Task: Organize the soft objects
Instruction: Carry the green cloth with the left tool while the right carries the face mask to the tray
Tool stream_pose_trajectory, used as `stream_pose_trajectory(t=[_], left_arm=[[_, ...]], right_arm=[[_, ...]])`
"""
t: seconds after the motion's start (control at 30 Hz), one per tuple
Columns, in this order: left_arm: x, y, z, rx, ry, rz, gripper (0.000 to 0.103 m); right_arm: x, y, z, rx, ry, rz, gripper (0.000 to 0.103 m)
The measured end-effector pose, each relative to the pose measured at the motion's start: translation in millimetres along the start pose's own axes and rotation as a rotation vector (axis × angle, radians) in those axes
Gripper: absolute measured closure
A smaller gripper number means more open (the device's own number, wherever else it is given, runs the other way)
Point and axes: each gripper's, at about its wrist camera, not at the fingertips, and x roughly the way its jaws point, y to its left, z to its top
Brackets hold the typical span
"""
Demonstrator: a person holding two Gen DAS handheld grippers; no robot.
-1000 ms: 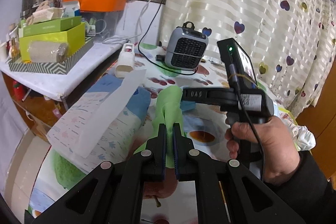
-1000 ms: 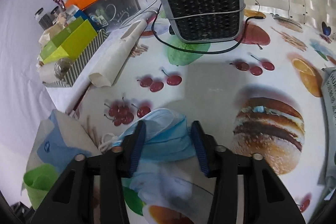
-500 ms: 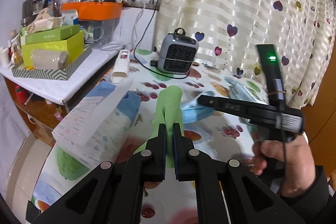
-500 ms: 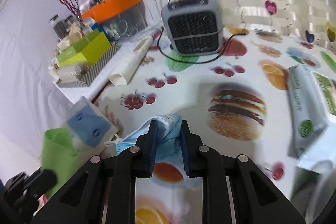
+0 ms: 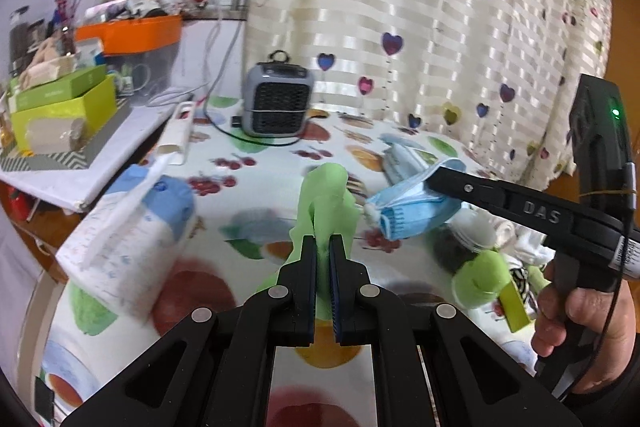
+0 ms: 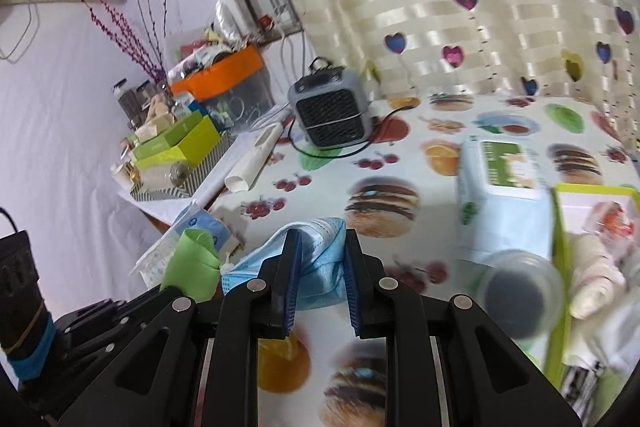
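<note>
A table [image 5: 400, 131] under a white oilcloth printed with burgers, cherries and orange slices fills both views, backed by a cream striped curtain [image 5: 440, 7] dotted with hearts. At the left a lower side table [image 5: 100, 167] draped in white carries a zigzag-patterned tray [image 5: 80, 155] of lime green boxes, with an orange bin [image 5: 132, 33] behind it. A pale blue and white printed bag [image 5: 132, 227] lies at the oilcloth's left edge. A grey space heater [image 5: 277, 99] stands at the far side, its black cord looping in front. In the right wrist view a pack of wet wipes [image 6: 500, 195] lies right of centre, beside a lime green box [image 6: 560, 267] holding rolled white cloth, with a blurred dark-topped jar [image 6: 520, 295] in front. The left gripper [image 5: 323, 245] has its jaws pressed tight on a lime green cloth [image 5: 326, 199], which stands up above the fingertips, clear of the table. The right gripper [image 6: 319, 243], held in a person's hand [image 5: 580, 323] at the right edge of the left wrist view, pinches a crumpled blue face mask [image 6: 320, 267] lifted off the table, its jaws standing a little apart with the bunched fabric between them. Mask and green cloth hang just beside each other, nearly touching.
</note>
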Motion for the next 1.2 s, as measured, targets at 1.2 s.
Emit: stream_pose_trajectory(t=[1.2], left_arm=[[27, -188, -19, 0.242, 0.090, -0.367, 0.097]], right_arm=[[-166, -137, -55, 0.216, -0.168, -0.270, 0.082]])
